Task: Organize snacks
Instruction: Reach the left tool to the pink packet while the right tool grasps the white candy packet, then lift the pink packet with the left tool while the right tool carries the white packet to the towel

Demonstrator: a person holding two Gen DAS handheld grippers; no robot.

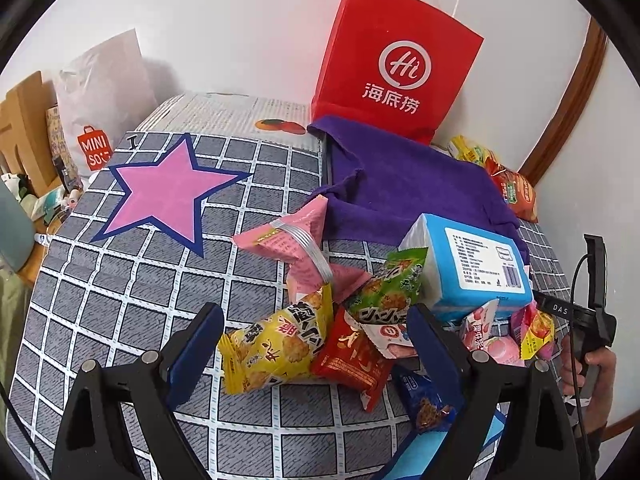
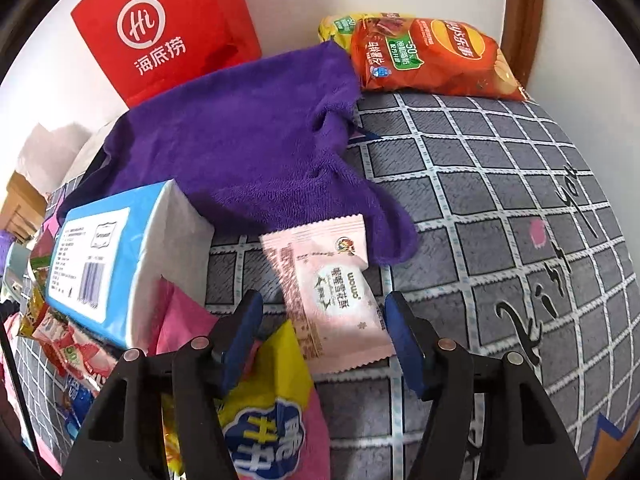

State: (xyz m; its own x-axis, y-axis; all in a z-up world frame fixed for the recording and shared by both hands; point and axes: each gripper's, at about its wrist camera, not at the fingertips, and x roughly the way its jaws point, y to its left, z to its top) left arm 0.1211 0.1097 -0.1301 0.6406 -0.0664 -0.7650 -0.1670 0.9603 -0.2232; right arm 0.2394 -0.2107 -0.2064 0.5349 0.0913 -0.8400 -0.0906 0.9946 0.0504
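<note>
A: Where are the snacks?

B: Heaped on the checked desk [image 1: 120, 292] beside the tissue pack [image 1: 476, 264]. The left tongs [image 1: 316, 344] stand spread over the yellow cracker packet [image 1: 276, 348], gripping nothing.

A: And the right tongs [image 2: 324, 332]?

B: Half spread around the pink packet [image 2: 336, 304], pads clear of it.

A: What might go wrong?

B: Closing could snag the purple cloth [image 2: 248, 148] touching it, or the slick wrapper could slip out.

Both views bright, evenly lit; soft shadows only. Strong fisheye bending, black vignette at corners. Mostly sharp; slight softness toward rims. White wall [image 1: 240, 20] slightly overexposed.
</note>
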